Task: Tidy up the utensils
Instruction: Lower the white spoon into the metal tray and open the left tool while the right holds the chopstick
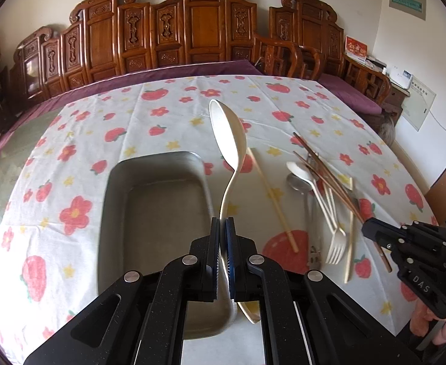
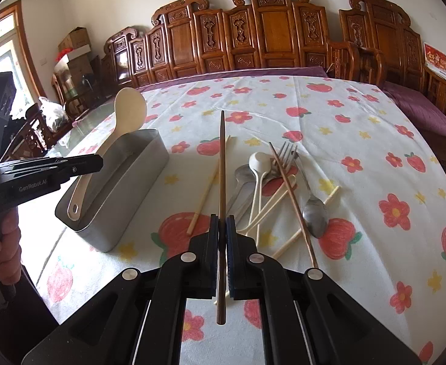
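My left gripper (image 1: 222,223) is shut on a cream plastic spoon (image 1: 227,133), bowl pointing up and away, held above the right rim of a grey metal tray (image 1: 113,182). In the right wrist view the left gripper (image 2: 96,161) holds this spoon (image 2: 130,109) over the tray (image 2: 150,170). My right gripper (image 2: 222,222) is shut on a dark brown chopstick (image 2: 222,158) and holds it above the cloth. In the left wrist view the right gripper (image 1: 367,228) is beside the utensil pile (image 1: 320,182).
The pile (image 2: 271,182) holds forks, metal and cream spoons, and pale and brown chopsticks. A pale chopstick (image 2: 209,182) lies apart from it. The flowered tablecloth (image 2: 360,140) covers the table. A carved wooden bench (image 2: 268,30) stands behind.
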Tool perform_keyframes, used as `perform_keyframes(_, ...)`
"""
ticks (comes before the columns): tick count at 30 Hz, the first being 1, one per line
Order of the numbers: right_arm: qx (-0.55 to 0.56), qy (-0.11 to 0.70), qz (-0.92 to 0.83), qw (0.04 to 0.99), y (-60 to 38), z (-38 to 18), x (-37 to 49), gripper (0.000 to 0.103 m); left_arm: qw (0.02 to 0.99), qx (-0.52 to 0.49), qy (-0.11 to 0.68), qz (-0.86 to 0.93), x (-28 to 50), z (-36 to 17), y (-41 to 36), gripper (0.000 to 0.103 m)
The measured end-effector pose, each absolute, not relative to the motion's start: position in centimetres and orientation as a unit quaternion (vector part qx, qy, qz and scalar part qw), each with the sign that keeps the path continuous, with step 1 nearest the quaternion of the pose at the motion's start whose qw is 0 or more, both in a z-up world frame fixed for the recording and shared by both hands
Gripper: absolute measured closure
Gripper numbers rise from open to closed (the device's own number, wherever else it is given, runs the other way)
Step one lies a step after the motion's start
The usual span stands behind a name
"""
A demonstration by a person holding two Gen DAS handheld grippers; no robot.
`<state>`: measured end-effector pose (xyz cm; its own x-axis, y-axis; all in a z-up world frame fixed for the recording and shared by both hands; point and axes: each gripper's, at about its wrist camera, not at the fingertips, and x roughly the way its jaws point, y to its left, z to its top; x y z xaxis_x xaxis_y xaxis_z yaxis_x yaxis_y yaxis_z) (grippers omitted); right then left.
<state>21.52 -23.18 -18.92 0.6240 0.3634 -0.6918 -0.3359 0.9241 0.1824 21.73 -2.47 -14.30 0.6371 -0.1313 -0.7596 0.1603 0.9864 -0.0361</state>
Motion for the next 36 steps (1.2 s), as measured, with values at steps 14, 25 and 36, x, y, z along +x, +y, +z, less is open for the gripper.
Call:
perform_keyframes(14, 0.008, 0.396, 0.174, 0.901, -22.1, -20.3, 21.8, 0.097, 0.897, 0.006, 0.437, -0.062, 21.7, -17.8, 2.7, 0.1)
perform_keyframes(25, -0.007, 0.39, 0.178, 0.903, -20.3, -18.9, 21.2, 0.097, 0.893, -0.006, 0.446, -0.054, 22.2, -18.5, 4.0, 0.098)
perform_keyframes(36, -0.023, 0.387, 0.203, 0.899, -15.2, -16.5, 21.1, 0.097, 0.909, -0.015, 0.414, -0.053, 21.9, -15.5, 5.7, 0.098)
